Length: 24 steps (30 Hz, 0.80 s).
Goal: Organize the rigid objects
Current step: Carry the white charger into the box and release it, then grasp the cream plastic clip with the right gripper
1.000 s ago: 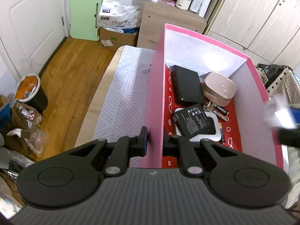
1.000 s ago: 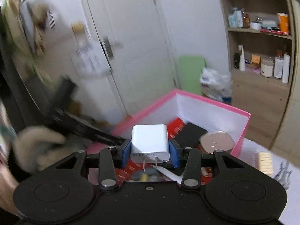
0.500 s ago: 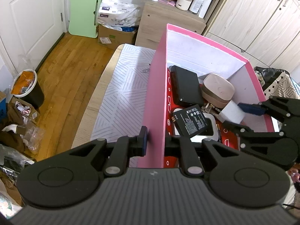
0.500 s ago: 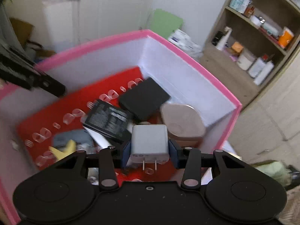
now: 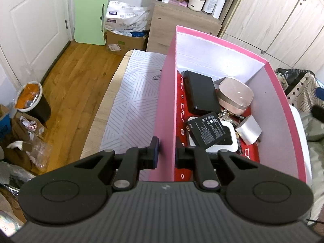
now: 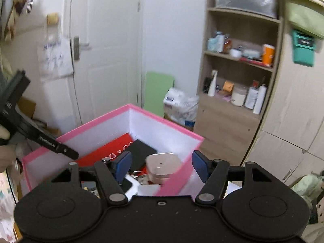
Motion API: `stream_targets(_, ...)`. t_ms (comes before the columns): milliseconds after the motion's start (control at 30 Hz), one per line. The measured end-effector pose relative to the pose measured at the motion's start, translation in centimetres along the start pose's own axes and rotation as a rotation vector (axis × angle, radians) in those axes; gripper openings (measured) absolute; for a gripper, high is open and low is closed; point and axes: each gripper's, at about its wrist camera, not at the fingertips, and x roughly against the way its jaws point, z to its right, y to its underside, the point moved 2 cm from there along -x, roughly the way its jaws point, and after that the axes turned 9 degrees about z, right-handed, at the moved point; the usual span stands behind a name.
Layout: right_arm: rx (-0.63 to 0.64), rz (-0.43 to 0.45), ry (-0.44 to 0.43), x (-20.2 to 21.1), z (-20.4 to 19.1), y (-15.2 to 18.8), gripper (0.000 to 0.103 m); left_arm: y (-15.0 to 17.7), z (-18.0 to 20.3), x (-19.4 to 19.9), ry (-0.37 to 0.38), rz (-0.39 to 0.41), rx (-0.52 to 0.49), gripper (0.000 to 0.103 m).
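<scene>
Pink box (image 5: 165,105) wall between left tool (image 5: 165,154) pads

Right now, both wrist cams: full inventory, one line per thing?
box: 1, pink outside, white walls, red floor, on the patterned cloth
power bank: 1, black, far end of box floor
lidded case: 1, beige-pink, beside the power bank
battery pack: 1, black with white print, lying on a white device
white device: 1, near end of box, partly covered
charger: 1, white, in box by the right wall
table cloth: 1, white with grey lines, under box
bin: 1, black, on wood floor
green board: 1, leaning by door
shelf unit: 1, wood, bottles and jars
left gripper: 1, black, shut on box's left wall
right gripper: 1, black, blue pads, open, jaws just opened, nothing held
</scene>
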Motion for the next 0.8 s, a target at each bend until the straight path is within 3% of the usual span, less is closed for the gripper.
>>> stream_targets(167, -0.055, 0.019, 0.061, 1.6, 3.6, 2.2, 0.071, 0.1, 0.5, 0.0, -0.023, 0.006, -0.011, 0.013)
stream_targets(267, -0.122, 0.034, 0.026, 1.9, 5.8, 4.0, 0.072, 0.3, 0.7, 0.2, -0.025, 0.019, -0.028, 0.013)
stream_targets(400, -0.164, 0.018, 0.056, 0.9, 7.8, 6.4, 0.072, 0.3, 0.7, 0.3, -0.022, 0.022, -0.033, 0.013)
stream_targets(600, -0.162, 0.004, 0.041, -1.3, 8.7, 8.2, 0.072, 0.4, 0.6, 0.3, -0.020, 0.026, -0.022, 0.013)
stream_targets(800, -0.102, -0.087, 0.066, -5.1, 8.9, 9.1, 0.072, 0.5, 0.6, 0.3, -0.018, 0.031, -0.017, 0.013)
